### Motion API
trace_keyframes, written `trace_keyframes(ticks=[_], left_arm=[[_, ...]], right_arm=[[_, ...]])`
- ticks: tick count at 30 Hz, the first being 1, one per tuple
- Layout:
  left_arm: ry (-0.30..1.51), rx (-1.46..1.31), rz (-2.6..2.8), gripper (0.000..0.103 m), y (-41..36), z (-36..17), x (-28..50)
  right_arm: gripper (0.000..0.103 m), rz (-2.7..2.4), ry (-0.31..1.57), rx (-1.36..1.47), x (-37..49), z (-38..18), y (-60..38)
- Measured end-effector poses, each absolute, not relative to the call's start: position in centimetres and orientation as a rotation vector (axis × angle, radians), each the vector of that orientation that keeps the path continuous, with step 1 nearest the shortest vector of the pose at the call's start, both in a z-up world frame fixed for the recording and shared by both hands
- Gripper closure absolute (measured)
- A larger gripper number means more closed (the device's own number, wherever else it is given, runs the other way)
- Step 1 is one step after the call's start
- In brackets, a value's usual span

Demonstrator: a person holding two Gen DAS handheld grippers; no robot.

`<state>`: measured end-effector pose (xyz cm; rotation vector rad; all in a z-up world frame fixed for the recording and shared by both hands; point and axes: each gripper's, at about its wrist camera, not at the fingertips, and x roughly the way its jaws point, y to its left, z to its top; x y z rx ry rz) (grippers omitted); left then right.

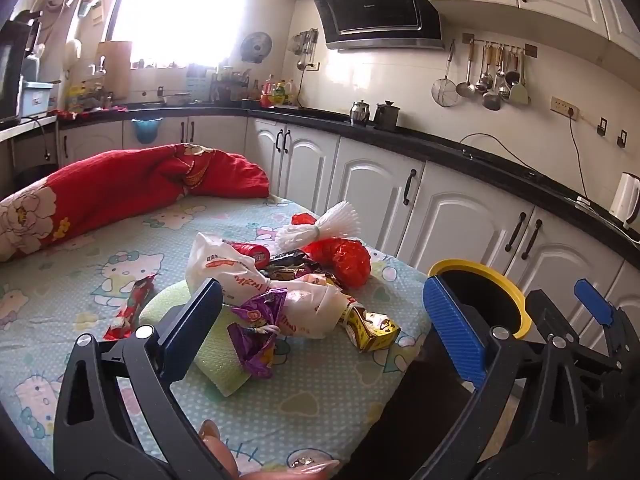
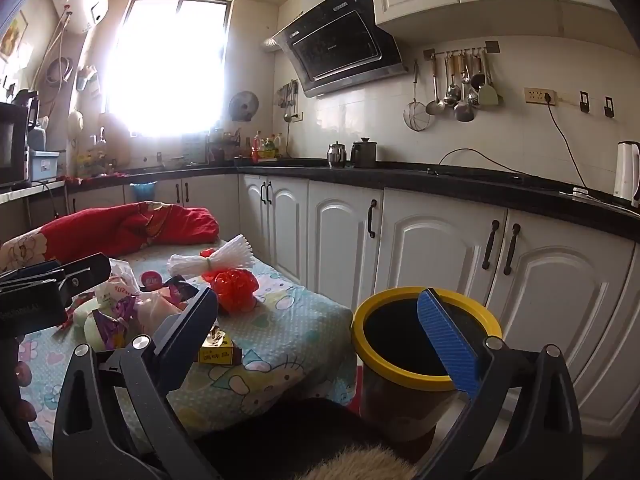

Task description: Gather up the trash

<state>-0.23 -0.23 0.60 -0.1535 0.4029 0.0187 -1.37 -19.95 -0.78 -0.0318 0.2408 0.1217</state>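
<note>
Two spread hand-held grippers, left and right, empty; yellow-rimmed bin beside wrapper-strewn table.

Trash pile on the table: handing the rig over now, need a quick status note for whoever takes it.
Left claw: open, empty, hanging over the pile.
Right claw: open, empty, between the table edge and the bin.
Trash, all on the cartoon-print tablecloth: white plastic bag, purple wrapper, gold carton, red plastic bag, white foam netting, red wrapper off to the left.
Yellow-rimmed bin: on the floor by the table corner; inside looks dark, contents cannot be told.
Done: nothing visibly collected.
Left: move every piece into the bin.
</note>
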Motion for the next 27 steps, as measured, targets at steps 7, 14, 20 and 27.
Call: trace_keyframes(ticks=[7, 14, 20, 27], left_arm=[[0.401, -0.154, 0.018, 0.011, -0.25, 0.56, -0.29], [0.400, -0.155, 0.019, 0.011, -0.27, 0.55, -0.34], [0.399, -0.155, 0.018, 0.011, -0.25, 0.53, -0.36], [0.398, -0.155, 0.018, 0.011, -0.29, 0.57, -0.47]], right_arm=[[0.006, 0.122, 0.243, -0.032, -1.37, -0.73, -19.94], [0.006, 0.121, 0.244, -0.033, -1.37, -0.65, -19.91], [0.006, 0.122, 0.243, -0.034, -1.36, -0.68, -19.88], [0.006, 0.121, 0.243, -0.034, -1.37, -0.62, -19.84]])
